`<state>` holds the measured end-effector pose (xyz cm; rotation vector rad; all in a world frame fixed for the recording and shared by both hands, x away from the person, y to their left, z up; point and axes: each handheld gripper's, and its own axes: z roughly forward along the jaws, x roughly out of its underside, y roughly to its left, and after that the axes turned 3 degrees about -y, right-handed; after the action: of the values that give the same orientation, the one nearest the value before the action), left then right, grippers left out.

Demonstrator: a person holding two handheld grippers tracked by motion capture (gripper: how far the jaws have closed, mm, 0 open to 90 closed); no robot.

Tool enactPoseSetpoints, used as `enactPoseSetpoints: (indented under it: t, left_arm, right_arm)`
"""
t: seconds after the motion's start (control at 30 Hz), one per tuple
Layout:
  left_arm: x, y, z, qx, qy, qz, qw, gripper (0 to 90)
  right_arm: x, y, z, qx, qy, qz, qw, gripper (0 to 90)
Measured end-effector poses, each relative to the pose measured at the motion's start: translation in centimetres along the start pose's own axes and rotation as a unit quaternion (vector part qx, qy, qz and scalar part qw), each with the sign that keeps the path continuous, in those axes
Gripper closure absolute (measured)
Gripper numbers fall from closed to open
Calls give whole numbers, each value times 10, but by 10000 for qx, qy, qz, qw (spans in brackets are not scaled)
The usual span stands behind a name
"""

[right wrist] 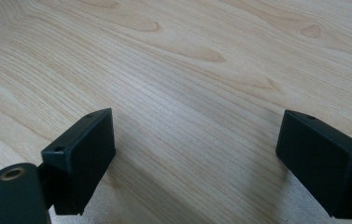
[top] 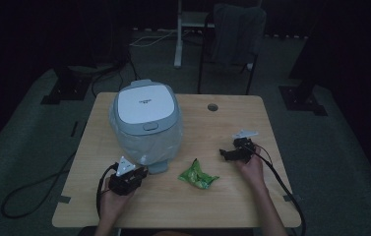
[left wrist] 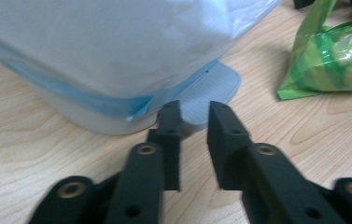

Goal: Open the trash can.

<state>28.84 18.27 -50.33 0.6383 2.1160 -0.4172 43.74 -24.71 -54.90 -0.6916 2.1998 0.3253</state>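
High view: left gripper [top: 141, 173] beside the lidded bin [top: 146, 123]; green wrapper [top: 198, 174] on the table [top: 232, 206], undisposed. Left gripper view: jaws nearly together, nothing between, tips at the bin's pedal [left wrist: 211, 91]; lid not yet raised. Right gripper view: jaws wide, empty.

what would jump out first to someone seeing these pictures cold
The big white-lidded bin lined with a clear plastic bag stands left of centre on the light wooden table. A crumpled green snack wrapper lies just to the right of the bin's pedal. The left tongs are narrowly parted right at that pedal with nothing between them, while the right tongs gape wide over bare wood.
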Motion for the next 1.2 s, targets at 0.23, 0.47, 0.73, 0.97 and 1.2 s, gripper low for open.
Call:
enactPoseSetpoints:
  t: [0.23,0.47,0.73,0.97,1.2]
  left_arm:
    - [-8,-7,6,148,-14,160,9998,900]
    - [-12,-9,15,224,19,169,9996,900]
    - [-17,-10,29,257,65,270,9993,884]
    - [-18,-11,37,241,108,333,9991,885]
    - [-16,-10,43,189,164,311,9992,885]
  right_arm:
    - [0,1,0,24,-2,23,10000,108]
    - [0,1,0,36,-4,32,10000,108]
    - [0,1,0,43,-5,36,10000,108]
    - [1,1,0,59,-12,48,10000,108]
    - [1,2,-1,76,-8,65,9999,108]
